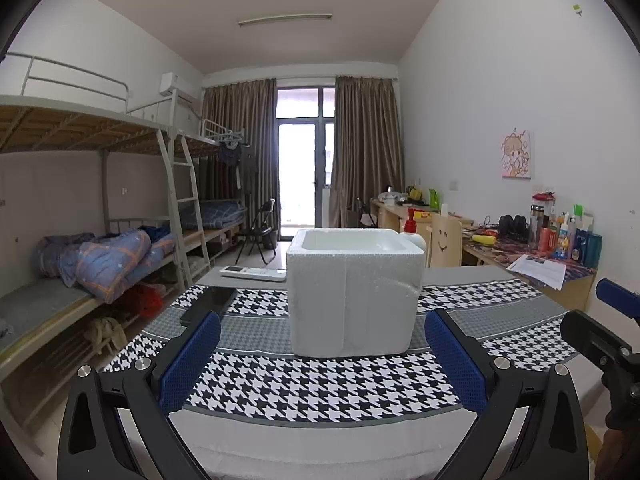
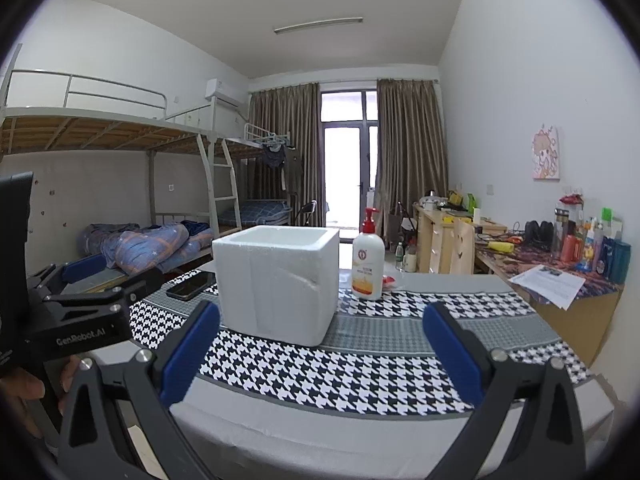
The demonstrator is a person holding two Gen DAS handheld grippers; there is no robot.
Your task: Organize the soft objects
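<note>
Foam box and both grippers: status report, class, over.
Left hand-held gripper open, empty. Right hand-held gripper open, empty. Foam box upright on houndstooth cloth, untouched. Pump bottle beside it.

White walls, ceiling tube light. Bunk beds along left wall, brown curtains flanking bright balcony door, cluttered wooden desk along right wall.

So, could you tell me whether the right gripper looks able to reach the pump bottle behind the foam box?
Probably yes. The right gripper is open and empty, and the pump bottle stands just right of the foam box, with only bare houndstooth cloth between it and the jaws.
</note>
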